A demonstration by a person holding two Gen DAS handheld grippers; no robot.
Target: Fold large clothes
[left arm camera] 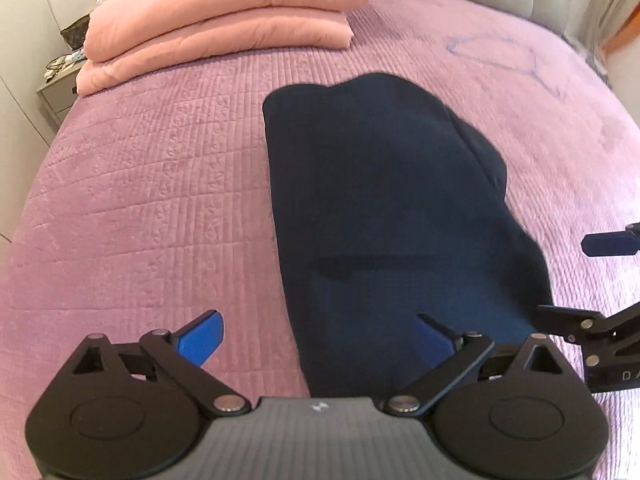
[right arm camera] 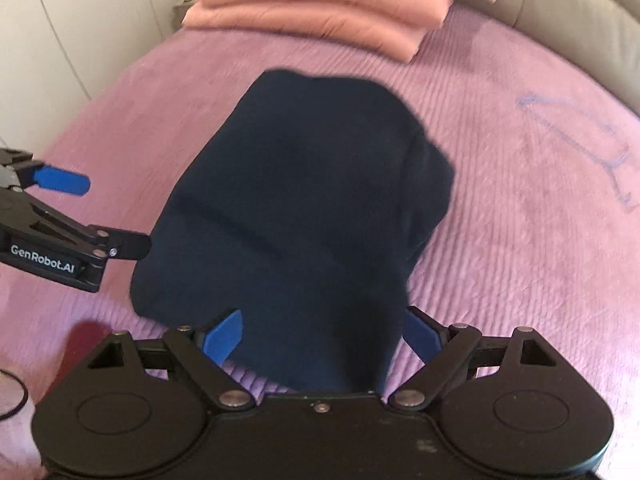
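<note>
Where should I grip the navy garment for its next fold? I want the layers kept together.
Judging by its pose, take the near hem of the navy garment, one corner per gripper, coming from the near side: it lies flat, lengthwise away on the purple bedspread.

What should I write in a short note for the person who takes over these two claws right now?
Left claw: open, empty, at the near left edge of the dark garment.
Right claw: open, straddling the garment's near end, gripping nothing.
Garment: lies on the purple bedspread, already folded into a long narrow shape.
Pink blankets: stacked at the far end of the bed, apart from the garment.
Left to do: probably fold the near end toward the far end, then smooth it.
</note>
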